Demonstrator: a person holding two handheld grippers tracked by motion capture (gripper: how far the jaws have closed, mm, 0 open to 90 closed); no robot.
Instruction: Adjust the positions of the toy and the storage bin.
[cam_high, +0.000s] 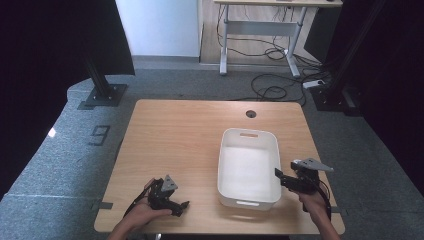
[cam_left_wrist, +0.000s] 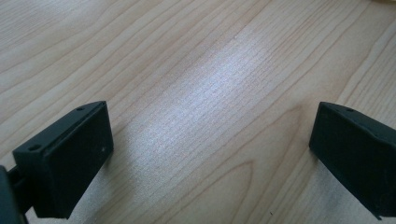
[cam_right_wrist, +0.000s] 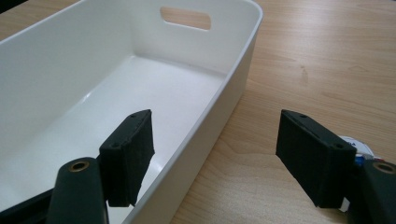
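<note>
Wooden table on grey carpet; white tub beside spread right tool; left tool spread

Light wood table with a pretty visible grain, plus a round cable hole near the far edge, a bit right of centre. Grey carpet all around, with a dark "9" marked on it just off the table's left side. Black post on a square base plate back left, another base back right. Dark curtains on both sides. Further back, a second desk on white legs, against a pale wall. Under and around that, a proper mess of black cables looping over the floor, ending near a white power strip.
</note>
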